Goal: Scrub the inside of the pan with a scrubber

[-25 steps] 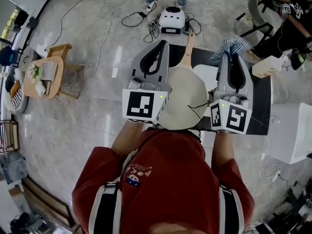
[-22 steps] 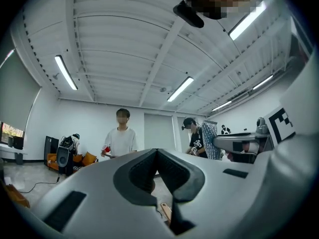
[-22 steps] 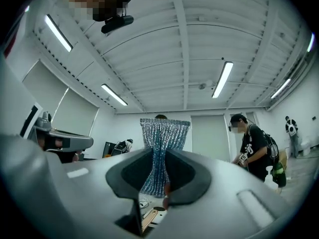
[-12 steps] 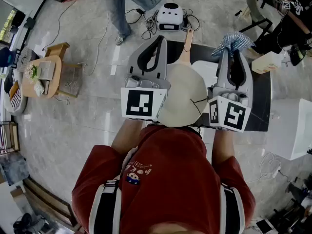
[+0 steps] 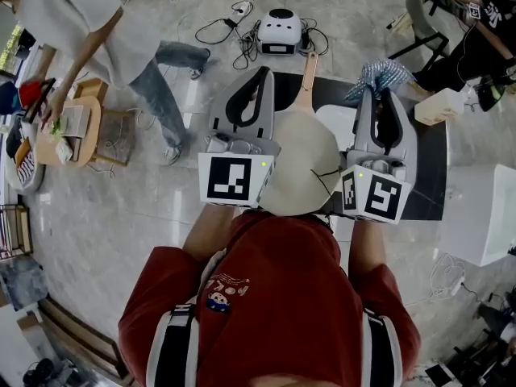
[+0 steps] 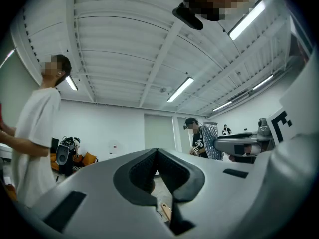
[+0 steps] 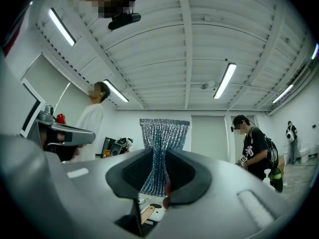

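Note:
A cream pan (image 5: pixel 300 164) with a wooden handle (image 5: pixel 307 75) lies on the dark table (image 5: pixel 427 180), between my two grippers in the head view. My left gripper (image 5: pixel 262 72) is held up left of the pan. Its jaws meet at the tip (image 6: pixel 157 151) with nothing between them, and a bit of wooden handle (image 6: pixel 166 211) shows below them. My right gripper (image 5: pixel 377 93) is raised right of the pan, shut on a glittery blue-silver scrubber (image 5: pixel 379 73). In the right gripper view the scrubber (image 7: pixel 162 133) hangs pinched at the right gripper's tip (image 7: pixel 158 151).
A person in a white shirt (image 5: pixel 89 31) bends over a small wooden table (image 5: pixel 76 127) at the left. A white device (image 5: pixel 280 31) with cables sits on the floor beyond the table. A beige container (image 5: pixel 439 107) and seated people are at the right, beside a white table (image 5: pixel 484 216).
The person in the white shirt has walked from the top middle to the far left. Both grippers and the pan have barely shifted.

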Demonstrator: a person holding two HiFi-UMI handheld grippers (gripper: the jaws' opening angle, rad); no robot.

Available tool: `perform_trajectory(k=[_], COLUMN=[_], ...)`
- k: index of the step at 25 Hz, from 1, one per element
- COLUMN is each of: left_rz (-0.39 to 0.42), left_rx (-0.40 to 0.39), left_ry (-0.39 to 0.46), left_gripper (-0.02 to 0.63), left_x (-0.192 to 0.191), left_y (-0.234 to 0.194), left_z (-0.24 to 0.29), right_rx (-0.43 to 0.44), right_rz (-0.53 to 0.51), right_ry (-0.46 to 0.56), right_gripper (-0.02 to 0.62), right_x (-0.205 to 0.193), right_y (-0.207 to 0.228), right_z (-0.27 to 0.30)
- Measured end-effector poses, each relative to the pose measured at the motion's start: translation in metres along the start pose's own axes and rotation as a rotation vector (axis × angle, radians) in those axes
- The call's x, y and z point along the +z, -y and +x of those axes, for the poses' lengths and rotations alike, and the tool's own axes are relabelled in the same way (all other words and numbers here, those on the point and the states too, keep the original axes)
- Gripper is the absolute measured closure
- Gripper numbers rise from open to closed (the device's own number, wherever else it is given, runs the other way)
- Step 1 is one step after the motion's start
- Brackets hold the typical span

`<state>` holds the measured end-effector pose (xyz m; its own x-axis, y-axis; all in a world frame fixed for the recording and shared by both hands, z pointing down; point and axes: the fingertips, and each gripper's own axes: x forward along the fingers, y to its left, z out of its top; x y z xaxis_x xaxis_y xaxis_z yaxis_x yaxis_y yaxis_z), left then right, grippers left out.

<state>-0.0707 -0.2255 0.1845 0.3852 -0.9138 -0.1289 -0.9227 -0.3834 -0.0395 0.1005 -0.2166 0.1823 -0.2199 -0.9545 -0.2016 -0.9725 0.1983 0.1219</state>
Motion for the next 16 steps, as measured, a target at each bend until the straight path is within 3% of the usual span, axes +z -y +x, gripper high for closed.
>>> perform_trajectory(k=[16], left_rz=[-0.010], left_rx=[-0.006], left_ry=[-0.016], left_gripper=[0.601], left_x=[0.0008], left_y=[0.0043], left_z=[-0.0036], right_rx=[0.021], right_rz=[-0.020], right_ry=[-0.015], right_gripper=[0.497], right_x=[-0.0012], right_y=[-0.0024], right_z=[-0.0023])
